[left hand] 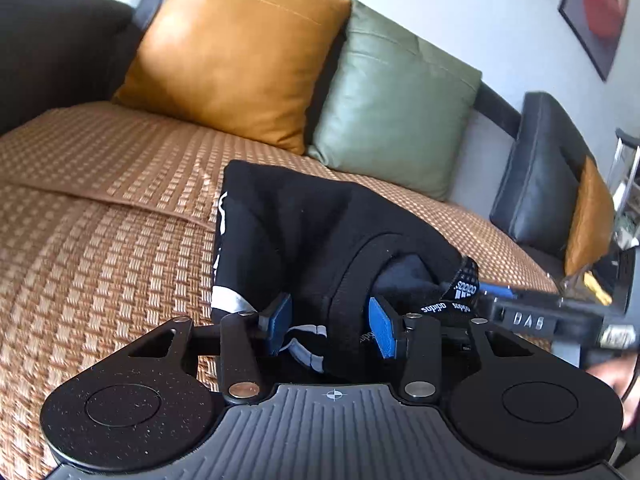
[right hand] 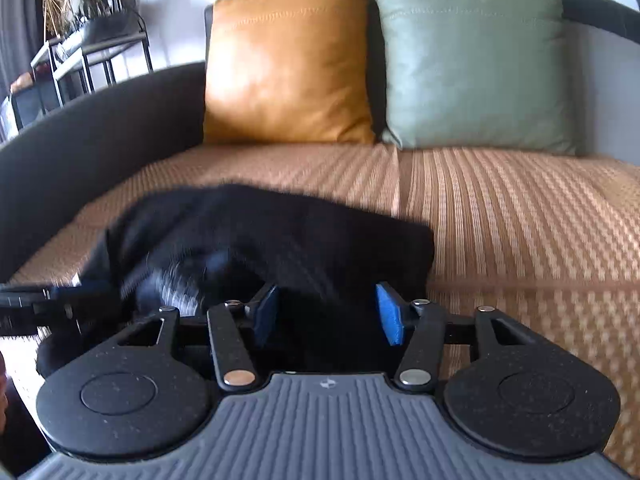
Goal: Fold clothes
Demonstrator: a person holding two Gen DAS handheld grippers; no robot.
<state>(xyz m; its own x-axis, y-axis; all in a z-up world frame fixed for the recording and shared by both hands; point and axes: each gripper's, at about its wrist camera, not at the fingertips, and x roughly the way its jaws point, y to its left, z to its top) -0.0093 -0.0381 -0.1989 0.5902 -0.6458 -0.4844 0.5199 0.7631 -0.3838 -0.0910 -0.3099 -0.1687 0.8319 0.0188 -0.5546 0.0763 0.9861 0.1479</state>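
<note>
Black sports garment (left hand: 304, 232) lies bunched on the woven sofa mat (left hand: 100, 240), in front of the green cushion (left hand: 396, 104). Both hand-held grippers, left (left hand: 330, 326) and right (right hand: 326, 312), stand wide open around its near edge, holding nothing, probably to pinch it.

Black garment (right hand: 280, 236) between spread gripper (right hand: 326, 314) fingers

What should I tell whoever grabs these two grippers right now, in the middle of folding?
Left gripper: open, fingers either side of the black garment near its collar, not clamped.
Right gripper: open, at the garment's near edge; that view is blurred.
The garment lies bunched on the woven sofa mat, in front of the orange cushion and green cushion.
Done: no neat fold visible.
Left: grip, spread flat, fold.
</note>
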